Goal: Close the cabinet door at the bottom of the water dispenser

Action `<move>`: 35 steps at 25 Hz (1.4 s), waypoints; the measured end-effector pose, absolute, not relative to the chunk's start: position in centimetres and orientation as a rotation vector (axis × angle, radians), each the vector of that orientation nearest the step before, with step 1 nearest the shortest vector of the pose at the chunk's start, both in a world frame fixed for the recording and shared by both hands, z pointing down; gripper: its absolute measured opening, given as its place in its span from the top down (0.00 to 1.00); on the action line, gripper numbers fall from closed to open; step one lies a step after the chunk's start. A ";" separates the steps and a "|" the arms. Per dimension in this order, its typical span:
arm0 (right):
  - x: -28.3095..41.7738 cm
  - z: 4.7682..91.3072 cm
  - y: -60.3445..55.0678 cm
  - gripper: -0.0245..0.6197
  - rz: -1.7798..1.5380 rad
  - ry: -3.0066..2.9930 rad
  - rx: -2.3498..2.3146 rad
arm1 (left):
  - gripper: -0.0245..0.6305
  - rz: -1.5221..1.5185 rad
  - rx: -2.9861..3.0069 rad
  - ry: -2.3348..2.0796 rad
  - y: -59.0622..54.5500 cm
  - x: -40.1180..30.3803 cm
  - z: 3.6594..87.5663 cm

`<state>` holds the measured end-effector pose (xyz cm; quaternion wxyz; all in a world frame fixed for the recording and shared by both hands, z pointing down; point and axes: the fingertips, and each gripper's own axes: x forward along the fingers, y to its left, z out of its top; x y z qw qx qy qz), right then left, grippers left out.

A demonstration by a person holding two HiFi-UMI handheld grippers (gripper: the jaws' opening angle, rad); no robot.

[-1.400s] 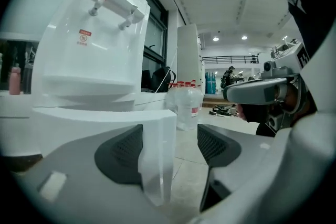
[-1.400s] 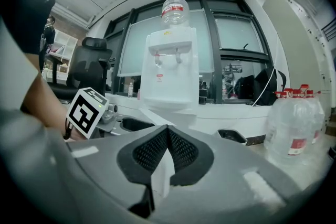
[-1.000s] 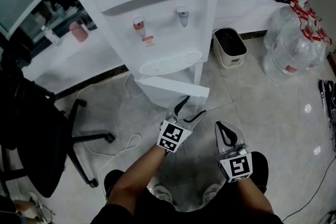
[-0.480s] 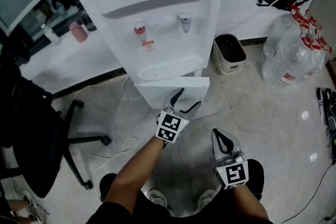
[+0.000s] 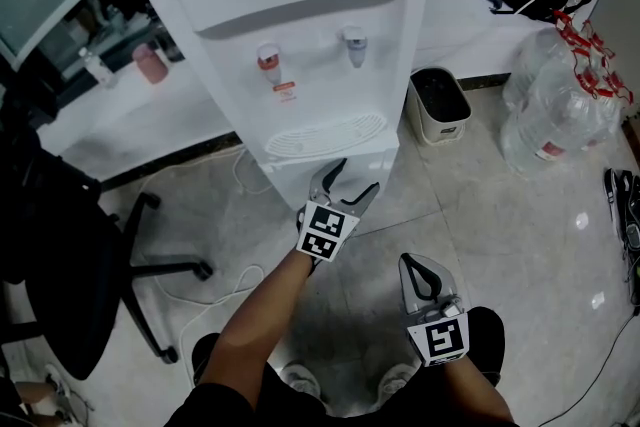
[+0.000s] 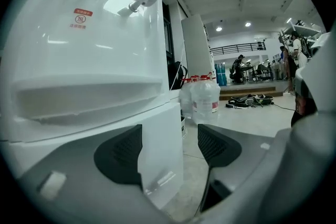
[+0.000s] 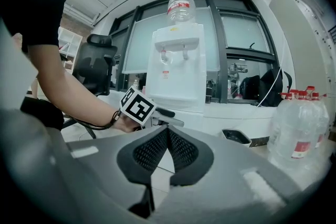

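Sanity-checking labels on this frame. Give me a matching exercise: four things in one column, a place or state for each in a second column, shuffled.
1. left gripper
2. right gripper
3. beige plastic waste bin
4. black office chair

A. jaws together, held back over the floor
B. far left of the head view
C. jaws apart, at the base of the white water dispenser
D. on the floor, right of the dispenser

Pairs: 1-C, 2-A, 3-D, 4-B

We log a glossy tiled floor. Water dispenser stands just ahead of the left gripper. Bin and water jugs sit ahead-right of the right gripper. Office chair and white cable lie left of both.
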<state>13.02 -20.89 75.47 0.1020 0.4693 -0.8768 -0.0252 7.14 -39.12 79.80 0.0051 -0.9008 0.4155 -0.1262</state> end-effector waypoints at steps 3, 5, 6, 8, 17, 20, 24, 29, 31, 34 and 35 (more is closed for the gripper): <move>13.0 75.6 -20.9 0.96 -0.073 -2.588 1.380 | 0.43 -0.396 -2.816 1.319 -39.6 7.0 79.8; 12.9 75.6 -20.9 0.96 -0.073 -2.589 1.382 | 0.42 -0.392 -2.814 1.333 -40.0 7.0 79.7; 12.8 75.6 -20.9 0.96 -0.074 -2.590 1.383 | 0.42 -0.391 -2.812 1.339 -40.1 7.0 79.7; 12.8 75.7 -20.8 0.96 -0.075 -2.590 1.382 | 0.42 -0.389 -2.808 1.350 -40.3 6.9 79.7; 13.1 76.1 -20.9 0.96 -0.071 -2.561 1.384 | 0.41 -0.374 -2.805 1.383 -41.0 6.6 79.5; 13.0 76.0 -21.0 0.96 -0.069 -2.562 1.390 | 0.40 -0.366 -2.812 1.364 -40.6 6.9 79.3; 13.2 75.8 -21.4 0.96 -0.059 -2.548 1.414 | 0.43 -0.336 -2.829 1.323 -39.3 7.6 78.6; 13.5 75.1 -21.7 0.96 -0.038 -2.543 1.472 | 0.44 -0.242 -2.840 1.278 -35.4 8.1 76.2; 13.6 74.3 -21.9 0.96 -0.043 -2.546 1.493 | 0.46 -0.195 -2.840 1.274 -33.7 7.8 74.9; 13.4 73.1 -21.9 0.96 -0.019 -2.552 1.510 | 0.50 -0.130 -2.830 1.285 -31.4 7.0 72.5; 13.2 72.5 -21.9 0.96 -0.014 -2.553 1.511 | 0.52 -0.116 -2.824 1.291 -30.6 6.7 71.5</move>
